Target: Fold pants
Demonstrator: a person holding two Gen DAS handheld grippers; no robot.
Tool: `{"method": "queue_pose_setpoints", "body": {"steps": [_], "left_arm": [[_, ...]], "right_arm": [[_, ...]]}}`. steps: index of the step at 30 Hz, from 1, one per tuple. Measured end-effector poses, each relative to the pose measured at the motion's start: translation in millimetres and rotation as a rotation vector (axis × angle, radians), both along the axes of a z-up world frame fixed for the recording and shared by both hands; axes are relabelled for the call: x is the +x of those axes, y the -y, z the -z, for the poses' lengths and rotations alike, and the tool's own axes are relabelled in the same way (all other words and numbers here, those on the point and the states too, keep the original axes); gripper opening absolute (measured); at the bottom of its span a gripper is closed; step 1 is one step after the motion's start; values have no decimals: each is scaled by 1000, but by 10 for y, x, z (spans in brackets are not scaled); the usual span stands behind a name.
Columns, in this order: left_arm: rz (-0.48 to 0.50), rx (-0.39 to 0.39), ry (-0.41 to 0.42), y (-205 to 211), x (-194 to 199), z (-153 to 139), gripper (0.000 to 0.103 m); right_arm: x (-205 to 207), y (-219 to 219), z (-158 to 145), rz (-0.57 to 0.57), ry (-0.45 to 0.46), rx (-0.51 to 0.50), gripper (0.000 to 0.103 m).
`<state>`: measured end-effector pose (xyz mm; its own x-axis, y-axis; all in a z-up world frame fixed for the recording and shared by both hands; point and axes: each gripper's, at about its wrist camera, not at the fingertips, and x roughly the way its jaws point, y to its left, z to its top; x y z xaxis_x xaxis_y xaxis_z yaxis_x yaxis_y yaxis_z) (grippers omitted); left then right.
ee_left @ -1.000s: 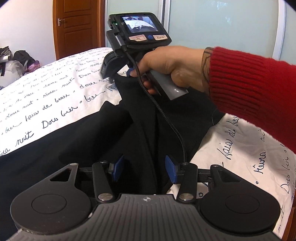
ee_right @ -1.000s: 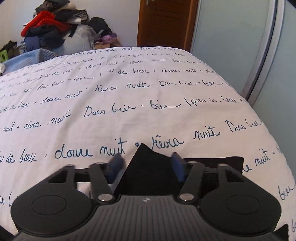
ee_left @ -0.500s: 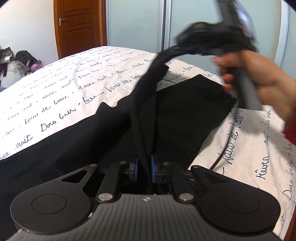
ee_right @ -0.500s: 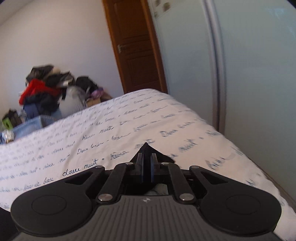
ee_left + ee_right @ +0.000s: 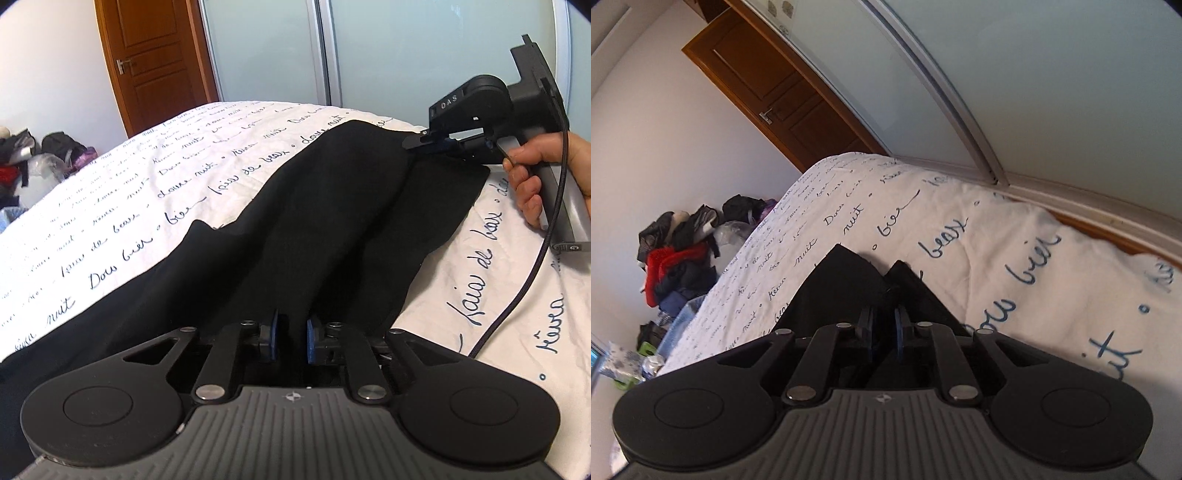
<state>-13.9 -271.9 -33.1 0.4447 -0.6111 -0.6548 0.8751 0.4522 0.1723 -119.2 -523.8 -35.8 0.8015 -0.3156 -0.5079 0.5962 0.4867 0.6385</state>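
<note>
Black pants point(image 5: 314, 229) lie spread on the bed. My left gripper point(image 5: 291, 339) is shut on a fold of the pants near me. In the left wrist view my right gripper point(image 5: 424, 144) is at the far right, shut on the far end of the pants, holding one layer just above another. The right wrist view shows its jaws point(image 5: 884, 332) closed on black cloth point(image 5: 849, 280), which sticks out ahead in two points.
The bed has a white cover with blue handwriting point(image 5: 110, 229). Frosted sliding wardrobe doors point(image 5: 406, 51) stand beyond it, with a brown door point(image 5: 151, 62) to their left. A pile of clothes point(image 5: 679, 258) lies past the far bed edge.
Both grippers closed on the pants. My right gripper swung from the left to the far right, carrying the cloth's end over and laying it down low over the other layer.
</note>
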Motion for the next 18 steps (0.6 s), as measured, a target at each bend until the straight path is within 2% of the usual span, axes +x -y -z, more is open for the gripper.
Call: {"method": "queue_pose_setpoints", "body": {"steps": [2, 4, 8, 9, 12, 15, 18], "left_arm": [[-4, 1, 30, 25, -29, 4, 23], [-2, 0, 64, 37, -58, 16, 25], [10, 7, 105, 57, -109, 26, 26], [11, 12, 116, 69, -115, 32, 27], [10, 34, 148, 110, -132, 44, 26], [-3, 26, 132, 106, -129, 13, 16], [-35, 14, 120, 97, -94, -30, 15]], "right_arm": [[45, 17, 27, -9, 17, 17, 16], [84, 38, 67, -3, 47, 40, 26], [123, 65, 118, 4, 100, 42, 30], [141, 64, 118, 0, 101, 34, 29], [148, 55, 82, 4, 85, 3, 7], [144, 56, 22, 1, 90, -28, 6], [262, 73, -123, -36, 58, -79, 6]]}}
